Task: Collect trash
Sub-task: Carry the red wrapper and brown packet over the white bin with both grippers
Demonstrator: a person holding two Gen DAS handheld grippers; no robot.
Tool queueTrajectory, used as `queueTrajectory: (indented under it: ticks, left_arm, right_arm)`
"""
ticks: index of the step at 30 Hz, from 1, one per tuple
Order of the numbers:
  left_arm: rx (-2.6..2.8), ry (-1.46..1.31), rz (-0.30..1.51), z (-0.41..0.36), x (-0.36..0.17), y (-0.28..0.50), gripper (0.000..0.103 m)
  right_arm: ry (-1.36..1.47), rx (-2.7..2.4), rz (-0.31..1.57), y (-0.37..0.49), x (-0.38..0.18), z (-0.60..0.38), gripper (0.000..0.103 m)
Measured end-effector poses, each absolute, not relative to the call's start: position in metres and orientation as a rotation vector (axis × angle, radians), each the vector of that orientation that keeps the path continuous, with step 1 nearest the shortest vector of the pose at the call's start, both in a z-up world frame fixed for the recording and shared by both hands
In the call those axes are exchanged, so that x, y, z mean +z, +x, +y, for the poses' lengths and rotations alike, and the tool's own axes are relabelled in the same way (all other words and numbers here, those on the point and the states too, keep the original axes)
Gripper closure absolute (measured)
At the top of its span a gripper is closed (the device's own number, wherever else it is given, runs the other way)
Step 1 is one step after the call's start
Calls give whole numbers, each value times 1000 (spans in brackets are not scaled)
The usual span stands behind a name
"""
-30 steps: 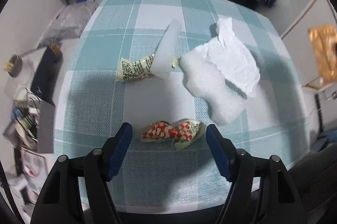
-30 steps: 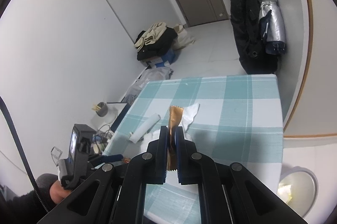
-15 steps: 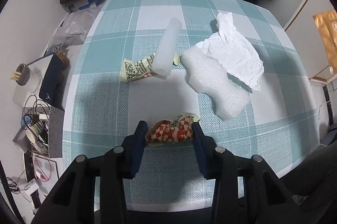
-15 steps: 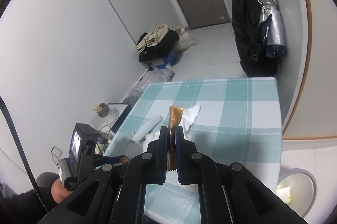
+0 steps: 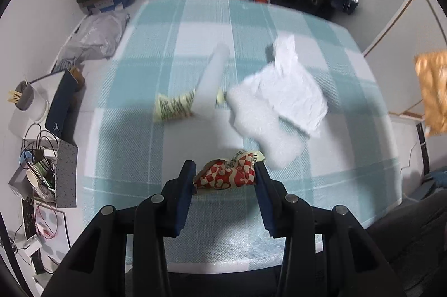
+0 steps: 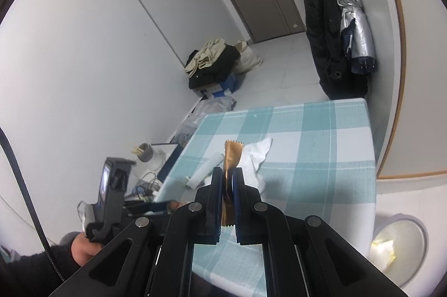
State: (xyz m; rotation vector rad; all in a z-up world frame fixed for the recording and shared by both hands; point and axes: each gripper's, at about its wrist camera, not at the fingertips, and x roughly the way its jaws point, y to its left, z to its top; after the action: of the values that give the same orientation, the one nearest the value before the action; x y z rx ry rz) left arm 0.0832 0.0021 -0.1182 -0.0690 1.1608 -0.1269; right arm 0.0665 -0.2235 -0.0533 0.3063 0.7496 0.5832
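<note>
**Left fingers pinch a wrapper while the right holds another**

Left wrist view: at lower centre, the left gripper has just been closing, and its blue-padded fingers now press both ends of the crumpled red-and-white patterned wrapper, which sits between them just above the teal-and-white checked tabletop. Beyond, mid-frame, lie a yellow printed wrapper under a white foam tube, a soft white foam sheet and a creased white paper overlapping it.

Right wrist view: at lower centre, the right gripper is clamped on a thin, glossy gold-brown foil wrapper standing upright, its serrated end on top. A round grey bin sits at lower right, beside the tabletop.

The step in hand looks like picking up; next, probably, carrying both light, springy wrappers to the bin without loosening either grip.
</note>
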Motion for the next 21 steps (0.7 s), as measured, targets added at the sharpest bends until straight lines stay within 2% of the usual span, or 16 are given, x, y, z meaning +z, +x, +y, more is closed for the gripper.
queueTrajectory:
  ticks: [9,21]
  left_arm:
    - [-116,-160,952,8,-54,68,66]
    - [-237,-136,772,-41,9,58,66]
  right_arm:
    - [300,583,724,46,-40,-230,97]
    - [312,533,606,14,8,-281,97]
